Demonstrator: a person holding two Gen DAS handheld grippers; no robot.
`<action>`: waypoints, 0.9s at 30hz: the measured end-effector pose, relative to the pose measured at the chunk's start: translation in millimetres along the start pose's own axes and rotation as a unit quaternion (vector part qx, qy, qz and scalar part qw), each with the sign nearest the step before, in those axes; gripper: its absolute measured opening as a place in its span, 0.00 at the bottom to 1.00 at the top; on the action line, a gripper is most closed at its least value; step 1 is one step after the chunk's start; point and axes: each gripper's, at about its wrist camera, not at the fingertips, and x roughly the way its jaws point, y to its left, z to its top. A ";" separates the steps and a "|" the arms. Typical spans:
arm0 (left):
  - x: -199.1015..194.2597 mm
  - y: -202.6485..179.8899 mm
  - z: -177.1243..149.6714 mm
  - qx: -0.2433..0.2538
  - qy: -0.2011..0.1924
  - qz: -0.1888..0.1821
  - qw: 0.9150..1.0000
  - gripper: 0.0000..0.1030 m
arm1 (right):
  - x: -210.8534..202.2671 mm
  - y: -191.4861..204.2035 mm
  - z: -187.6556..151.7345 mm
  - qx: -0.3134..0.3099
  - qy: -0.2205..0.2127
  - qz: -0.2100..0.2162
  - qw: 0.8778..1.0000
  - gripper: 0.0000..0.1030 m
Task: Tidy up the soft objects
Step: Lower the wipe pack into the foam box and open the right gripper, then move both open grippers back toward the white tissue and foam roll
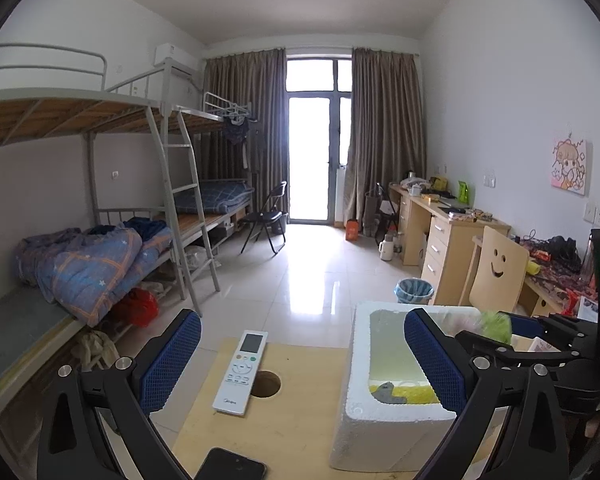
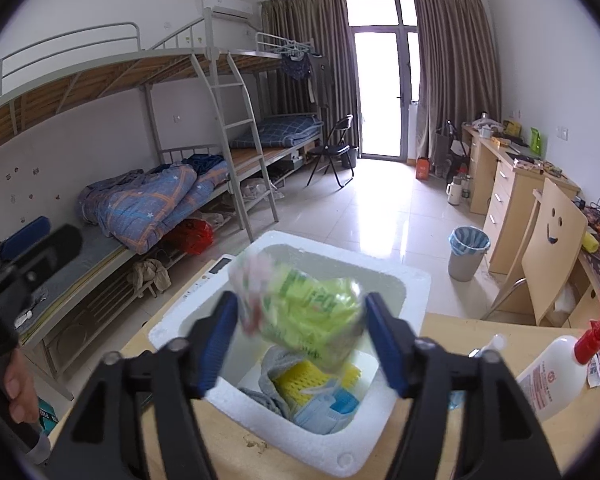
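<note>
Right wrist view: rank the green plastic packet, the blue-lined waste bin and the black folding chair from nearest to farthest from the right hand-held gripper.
1. Green plastic packet: between the jaws, over the foam box.
2. Blue-lined waste bin: on the floor, right.
3. Black folding chair: far back, by the glass door.

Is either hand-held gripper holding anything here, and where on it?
No. The right hand-held gripper stands open around the blurred green packet above the foam box; the left hand-held gripper is empty.
</note>
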 end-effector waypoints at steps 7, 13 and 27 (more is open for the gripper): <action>-3.2 3.9 -1.5 -0.002 0.000 -0.001 1.000 0.99 | -4.9 5.2 -1.2 -0.018 0.002 -0.007 1.000 0.82; -6.2 4.2 -2.8 -0.003 0.005 -0.004 1.000 0.99 | -22.0 4.5 -2.6 -0.017 -0.005 -0.008 1.000 0.97; -42.2 -6.5 0.4 0.000 -0.011 -0.018 1.000 0.99 | -77.6 7.3 -12.0 -0.018 -0.038 -0.031 0.999 1.00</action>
